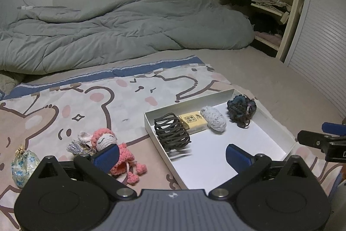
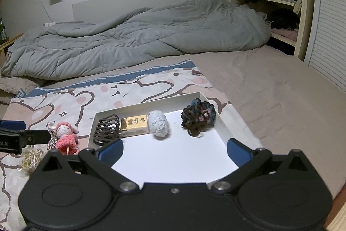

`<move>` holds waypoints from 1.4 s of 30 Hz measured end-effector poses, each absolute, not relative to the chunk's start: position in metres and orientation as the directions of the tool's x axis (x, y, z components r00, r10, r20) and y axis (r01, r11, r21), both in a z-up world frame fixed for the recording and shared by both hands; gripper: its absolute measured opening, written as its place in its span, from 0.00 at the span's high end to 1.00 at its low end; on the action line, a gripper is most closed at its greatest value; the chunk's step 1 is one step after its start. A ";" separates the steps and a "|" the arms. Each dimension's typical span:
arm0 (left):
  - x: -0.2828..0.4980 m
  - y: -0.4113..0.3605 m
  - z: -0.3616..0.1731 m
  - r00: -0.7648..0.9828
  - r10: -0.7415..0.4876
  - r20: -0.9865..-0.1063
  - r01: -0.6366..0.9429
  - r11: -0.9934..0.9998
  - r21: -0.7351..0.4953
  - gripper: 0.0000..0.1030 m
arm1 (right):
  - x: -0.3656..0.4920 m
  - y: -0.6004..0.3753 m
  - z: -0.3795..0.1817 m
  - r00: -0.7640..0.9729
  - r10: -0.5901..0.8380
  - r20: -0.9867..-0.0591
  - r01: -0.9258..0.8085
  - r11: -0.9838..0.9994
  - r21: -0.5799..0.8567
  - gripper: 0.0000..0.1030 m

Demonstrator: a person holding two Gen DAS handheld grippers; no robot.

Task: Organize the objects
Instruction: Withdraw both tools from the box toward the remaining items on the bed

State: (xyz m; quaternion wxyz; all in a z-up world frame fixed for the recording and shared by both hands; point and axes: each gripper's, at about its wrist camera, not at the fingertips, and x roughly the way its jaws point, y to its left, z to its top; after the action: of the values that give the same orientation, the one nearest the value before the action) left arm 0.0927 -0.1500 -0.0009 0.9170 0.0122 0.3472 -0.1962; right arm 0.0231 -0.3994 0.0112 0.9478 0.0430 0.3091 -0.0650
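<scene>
White tray (image 1: 279, 122) sits on the cartoon-print sheet (image 1: 121, 101) in your left wrist view, ahead and to the right of your left gripper (image 1: 173, 156), whose blue fingers are spread wide and hold nothing. Along the tray's far side lie a dark hair claw (image 1: 172, 132), a yellow packet (image 1: 193, 120), a pale yarn bundle (image 1: 213, 119) and a dark scrunchie (image 1: 241, 108). Outside it, on the sheet to the left, rest a pink crochet doll (image 1: 127, 155), a tassel (image 1: 79, 147) and a floral pouch (image 1: 22, 165).

From your right wrist view, your right gripper (image 2: 175, 154) hangs over the tray's (image 2: 227, 129) bare near floor, fingers released and wide apart. The same row runs hair claw (image 2: 107, 130), packet (image 2: 134, 126), yarn (image 2: 159, 125), scrunchie (image 2: 197, 117). The doll (image 2: 66, 135) lies left of the tray. A grey duvet (image 2: 140, 40) is heaped behind.
</scene>
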 end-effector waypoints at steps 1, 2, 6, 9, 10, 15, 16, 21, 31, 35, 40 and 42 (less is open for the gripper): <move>0.092 -0.149 -0.001 0.684 -0.352 -0.639 0.368 0.923 -0.114 0.00 | 0.023 -0.398 0.012 0.801 -0.094 -0.591 0.147 0.988 0.043 0.00; 0.092 -0.147 0.000 0.687 -0.351 -0.636 0.367 0.923 -0.114 0.00 | 0.022 -0.397 0.012 0.803 -0.091 -0.589 0.145 0.988 0.045 0.00; 0.092 -0.138 0.000 0.697 -0.338 -0.632 0.353 0.929 -0.107 0.00 | 0.022 -0.392 0.014 0.808 -0.083 -0.583 0.142 0.988 0.056 0.00; 0.094 -0.126 -0.001 0.706 -0.315 -0.634 0.331 0.939 -0.098 0.00 | 0.025 -0.387 0.013 0.810 -0.074 -0.582 0.140 0.988 0.070 0.00; 0.095 -0.121 -0.001 0.710 -0.306 -0.634 0.321 0.942 -0.096 0.00 | 0.027 -0.385 0.013 0.811 -0.070 -0.581 0.137 0.988 0.072 0.00; 0.099 -0.091 0.000 0.727 -0.265 -0.634 0.263 0.960 -0.099 0.00 | 0.035 -0.372 0.012 0.820 -0.027 -0.571 0.102 0.990 0.100 0.00; 0.100 -0.085 0.001 0.730 -0.256 -0.634 0.251 0.963 -0.100 0.00 | 0.037 -0.368 0.012 0.822 -0.020 -0.569 0.095 0.990 0.103 0.00; 0.101 -0.055 0.003 0.744 -0.216 -0.632 0.196 0.975 -0.103 0.00 | 0.046 -0.350 0.012 0.825 0.018 -0.565 0.057 0.992 0.115 0.00; 0.102 -0.003 0.005 0.767 -0.094 -0.635 0.071 0.996 -0.062 0.00 | 0.068 -0.308 0.014 0.819 0.117 -0.561 -0.047 0.989 0.138 0.00; 0.106 0.011 0.002 0.760 -0.063 -0.647 0.029 0.998 -0.064 0.00 | 0.081 -0.290 0.020 0.805 0.154 -0.573 -0.095 0.987 0.132 0.00; 0.113 0.020 -0.003 0.745 -0.039 -0.666 -0.008 0.998 -0.068 0.00 | 0.099 -0.271 0.026 0.795 0.201 -0.572 -0.152 0.979 0.132 0.00; 0.117 0.021 -0.007 0.733 -0.030 -0.680 -0.015 0.998 -0.059 0.00 | 0.108 -0.266 0.026 0.786 0.223 -0.576 -0.168 0.975 0.149 0.00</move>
State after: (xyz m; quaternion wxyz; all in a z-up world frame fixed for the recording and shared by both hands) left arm 0.1169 0.0211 -0.0071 0.9304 -0.0303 0.3654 -0.0041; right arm 0.1084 -0.2655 0.0258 0.9440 0.0448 0.3102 0.1035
